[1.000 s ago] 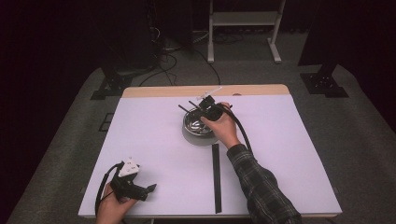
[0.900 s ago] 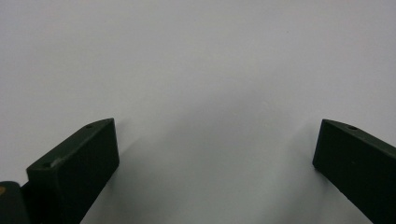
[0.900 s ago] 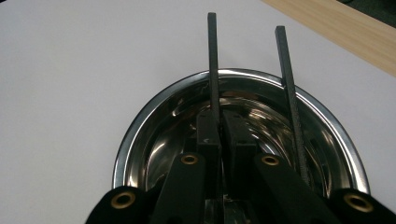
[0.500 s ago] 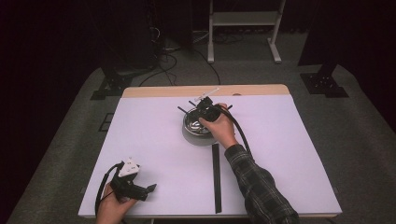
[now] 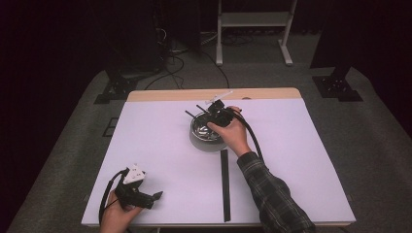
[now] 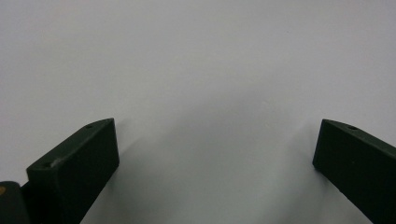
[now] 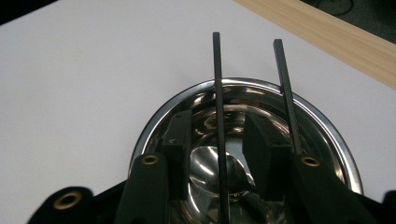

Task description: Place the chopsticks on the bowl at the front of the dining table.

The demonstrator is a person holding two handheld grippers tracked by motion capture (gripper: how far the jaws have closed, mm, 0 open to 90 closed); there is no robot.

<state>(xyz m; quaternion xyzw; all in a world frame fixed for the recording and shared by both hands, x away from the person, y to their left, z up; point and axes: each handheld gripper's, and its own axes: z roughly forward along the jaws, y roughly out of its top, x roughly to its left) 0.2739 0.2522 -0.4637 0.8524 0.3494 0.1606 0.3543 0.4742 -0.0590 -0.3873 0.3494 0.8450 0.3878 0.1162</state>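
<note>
While your right gripper (image 7: 217,154) hangs over the polished round steel bowl (image 7: 154,126) at the table's twelve o'clock, jaws just opened around one thin square black stick (image 7: 216,74), unpressed, second stick (image 7: 283,70) leaning on the rim, lower ends hidden, your left gripper (image 6: 215,154) gapes empty at seven o'clock.

The white rectangular table top (image 5: 160,145) is evenly lit from overhead; surroundings toward twelve o'clock sink into darkness. Glare streaks the shiny round steel bowl (image 7: 299,112); close-up black jaws blur softly.
</note>
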